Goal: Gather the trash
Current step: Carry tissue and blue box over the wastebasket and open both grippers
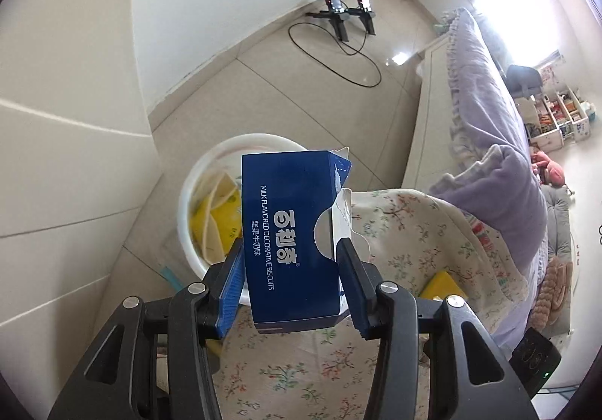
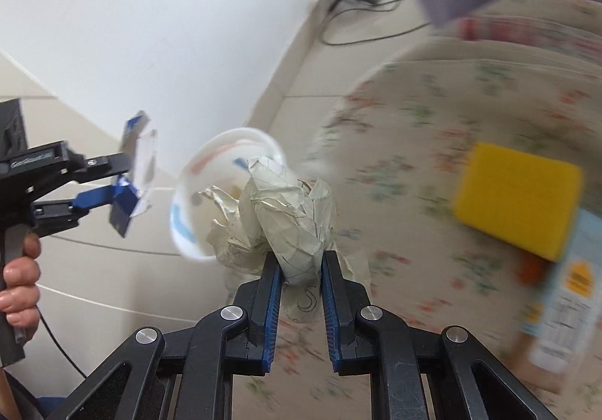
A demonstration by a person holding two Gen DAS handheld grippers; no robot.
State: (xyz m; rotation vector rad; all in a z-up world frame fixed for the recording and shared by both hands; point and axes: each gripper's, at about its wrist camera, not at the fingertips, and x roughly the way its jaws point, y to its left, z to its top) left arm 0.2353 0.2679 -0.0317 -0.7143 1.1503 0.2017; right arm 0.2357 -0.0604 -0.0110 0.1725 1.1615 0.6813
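My left gripper (image 1: pixel 289 250) is shut on a torn blue biscuit box (image 1: pixel 289 232) and holds it above the rim of a white trash bin (image 1: pixel 186 194) that has yellow packaging inside. The same gripper (image 2: pixel 113 175) with the box (image 2: pixel 126 200) shows at the left of the right wrist view. My right gripper (image 2: pixel 299 262) is shut on a crumpled ball of pale paper (image 2: pixel 286 209) and holds it in the air just right of the bin (image 2: pixel 180 217).
A bed with a floral sheet (image 1: pixel 406 228) lies right of the bin. On it are a yellow box (image 2: pixel 515 198) and a light blue carton (image 2: pixel 564 303). A purple quilt (image 1: pixel 485 119), a white wall on the left, and black stands with cables (image 1: pixel 346 17) on the tiled floor.
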